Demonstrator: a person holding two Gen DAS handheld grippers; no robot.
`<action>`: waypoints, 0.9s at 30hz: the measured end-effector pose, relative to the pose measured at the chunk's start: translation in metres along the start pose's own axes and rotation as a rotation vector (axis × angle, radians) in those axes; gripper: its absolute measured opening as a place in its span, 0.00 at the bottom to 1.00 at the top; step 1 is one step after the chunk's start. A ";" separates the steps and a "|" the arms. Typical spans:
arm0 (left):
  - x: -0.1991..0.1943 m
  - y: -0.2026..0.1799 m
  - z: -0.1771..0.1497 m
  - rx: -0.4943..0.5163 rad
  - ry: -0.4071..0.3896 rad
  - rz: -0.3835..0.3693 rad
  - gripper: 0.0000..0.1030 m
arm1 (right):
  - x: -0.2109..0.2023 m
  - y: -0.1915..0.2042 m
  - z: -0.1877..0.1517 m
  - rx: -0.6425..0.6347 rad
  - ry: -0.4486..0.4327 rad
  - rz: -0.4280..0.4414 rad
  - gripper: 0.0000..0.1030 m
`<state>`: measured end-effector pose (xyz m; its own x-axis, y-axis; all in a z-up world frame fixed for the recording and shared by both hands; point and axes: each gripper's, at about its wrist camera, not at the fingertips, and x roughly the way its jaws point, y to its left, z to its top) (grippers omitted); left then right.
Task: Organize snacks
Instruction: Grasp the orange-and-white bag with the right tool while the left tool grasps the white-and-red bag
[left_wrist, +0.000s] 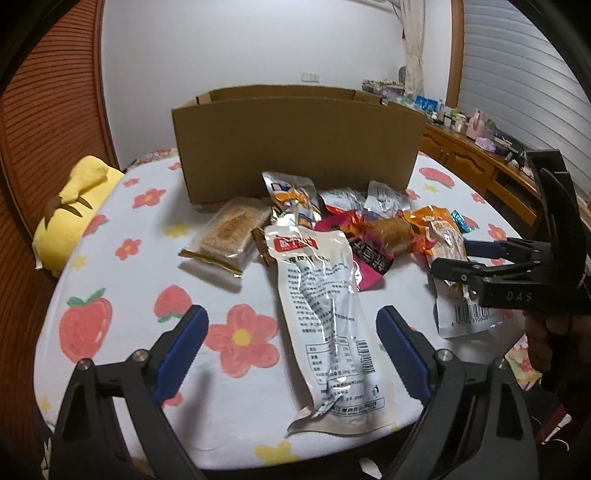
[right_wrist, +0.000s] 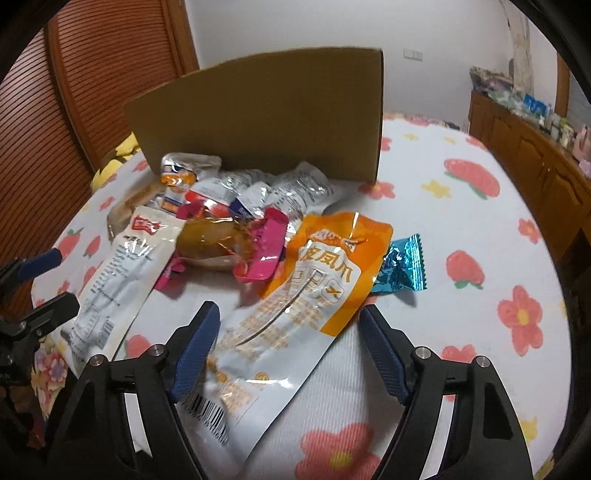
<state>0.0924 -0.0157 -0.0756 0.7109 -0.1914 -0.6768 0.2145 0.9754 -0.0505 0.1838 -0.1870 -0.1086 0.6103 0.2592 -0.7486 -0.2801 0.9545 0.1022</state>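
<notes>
A yellow plush (left_wrist: 75, 206) lies at the left edge of the flowered cloth (left_wrist: 122, 295). A toast pack (left_wrist: 229, 230) sits ahead of the carton (left_wrist: 299, 147), which stands upright at the rear. The left gripper (left_wrist: 291, 350) has its jaws wide apart, holding nothing, straddling the white pouch (left_wrist: 325, 299) lying flat. The snack pile (right_wrist: 225, 218) lies between pouch and carton. The right gripper (right_wrist: 290, 352) is likewise spread, with the orange pouch (right_wrist: 314, 280) between its fingers, not clamped. A blue candy (right_wrist: 402, 267) touches that pouch's right edge.

left tongs (left_wrist: 288, 350) spread, right tongs (right_wrist: 288, 350) spread
</notes>
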 end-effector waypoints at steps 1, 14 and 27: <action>0.002 -0.001 0.001 0.005 0.006 -0.003 0.87 | 0.000 0.001 0.000 -0.008 -0.004 -0.005 0.78; 0.039 -0.027 0.025 0.142 0.155 -0.053 0.79 | 0.007 0.010 -0.002 -0.079 -0.027 -0.058 0.80; 0.066 -0.034 0.045 0.213 0.280 -0.024 0.73 | 0.008 0.013 -0.004 -0.094 -0.039 -0.077 0.81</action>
<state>0.1620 -0.0668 -0.0862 0.4994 -0.1478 -0.8537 0.3844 0.9209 0.0654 0.1823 -0.1733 -0.1159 0.6604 0.1924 -0.7258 -0.2982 0.9543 -0.0183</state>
